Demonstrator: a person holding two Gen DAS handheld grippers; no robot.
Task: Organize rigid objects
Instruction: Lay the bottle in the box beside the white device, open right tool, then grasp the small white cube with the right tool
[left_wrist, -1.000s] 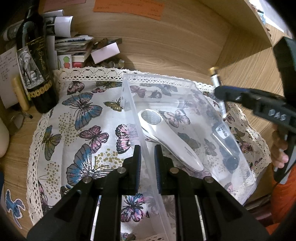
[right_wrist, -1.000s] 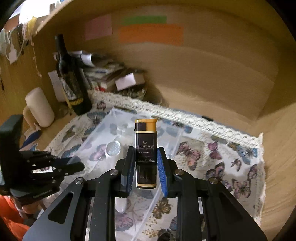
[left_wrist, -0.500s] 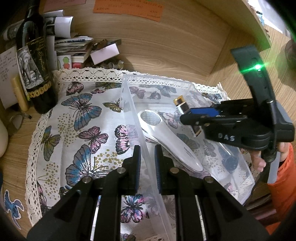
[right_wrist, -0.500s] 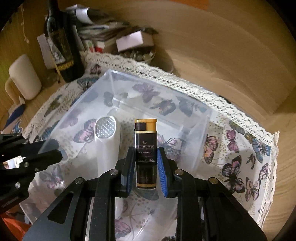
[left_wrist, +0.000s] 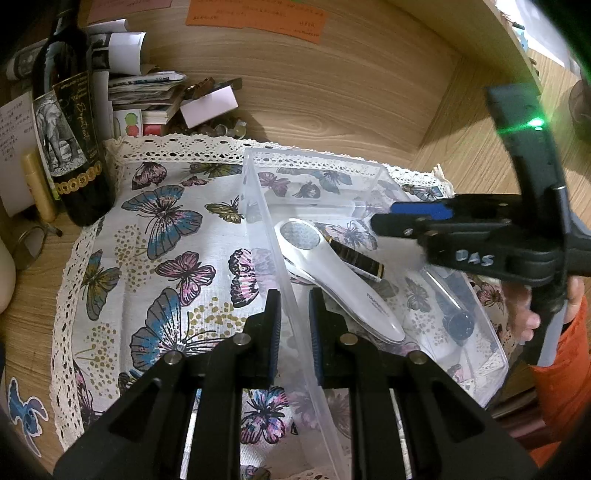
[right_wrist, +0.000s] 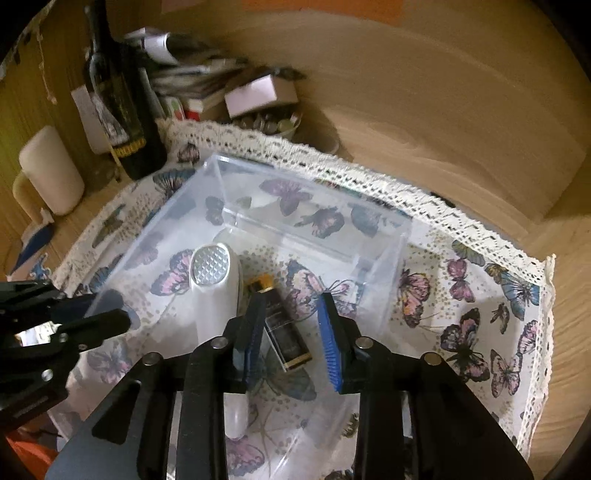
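Observation:
A clear plastic box (left_wrist: 258, 206) (right_wrist: 310, 192) stands on a butterfly-print cloth. Inside it lie a white handheld device (left_wrist: 332, 273) (right_wrist: 221, 280) and a black and gold lighter (left_wrist: 356, 258) (right_wrist: 284, 332), which rests beside the device. A dark cylindrical object (left_wrist: 456, 317) lies at the box's right end. My left gripper (left_wrist: 294, 306) is shut on the box's near wall. My right gripper (right_wrist: 291, 328) is open above the lighter, with nothing in it; it also shows in the left wrist view (left_wrist: 391, 221).
A dark wine bottle (left_wrist: 70, 125) (right_wrist: 122, 110) stands at the back left beside stacked papers and a small white box (left_wrist: 208, 107). A cream mug (right_wrist: 48, 173) stands left of the cloth. Wooden walls close the back and right.
My right gripper lowered into the box, opened and let go of the lighter, which now lies beside the white device. My left gripper has stayed on the box wall.

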